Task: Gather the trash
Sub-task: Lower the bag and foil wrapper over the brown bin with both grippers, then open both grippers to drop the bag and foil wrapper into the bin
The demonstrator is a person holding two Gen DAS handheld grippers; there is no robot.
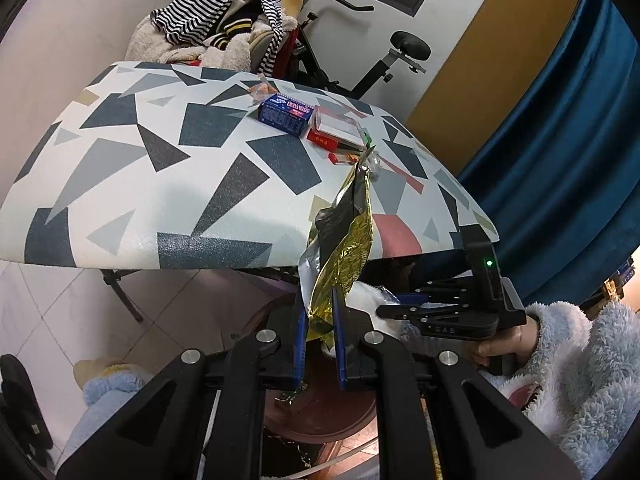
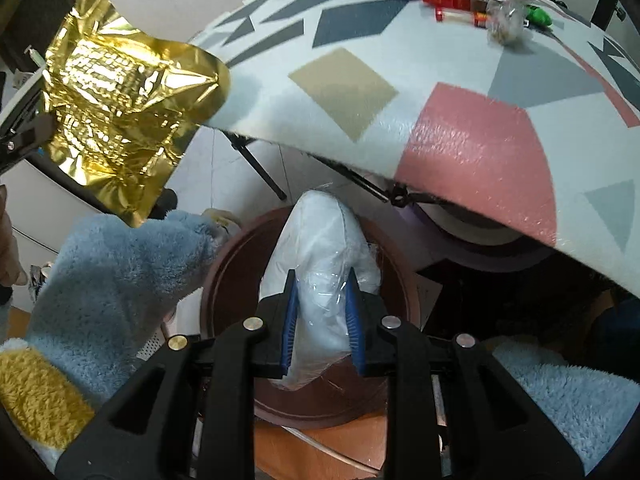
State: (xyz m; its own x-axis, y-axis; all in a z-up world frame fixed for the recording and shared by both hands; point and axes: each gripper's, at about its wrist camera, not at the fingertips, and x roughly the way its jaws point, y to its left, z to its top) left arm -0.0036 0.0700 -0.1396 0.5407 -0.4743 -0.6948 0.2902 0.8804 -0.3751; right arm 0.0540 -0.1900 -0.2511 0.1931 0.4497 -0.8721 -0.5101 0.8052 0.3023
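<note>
Patterned with grey, blue and pink triangles, the table carries a blue box and a red packet near its far edge; below its near edge sits a round brown bin; the left gripper points up toward the table, pinching a gold foil bag at its lower end; the right gripper, level over the bin, squeezes a white plastic bag between its blue pads.
</note>
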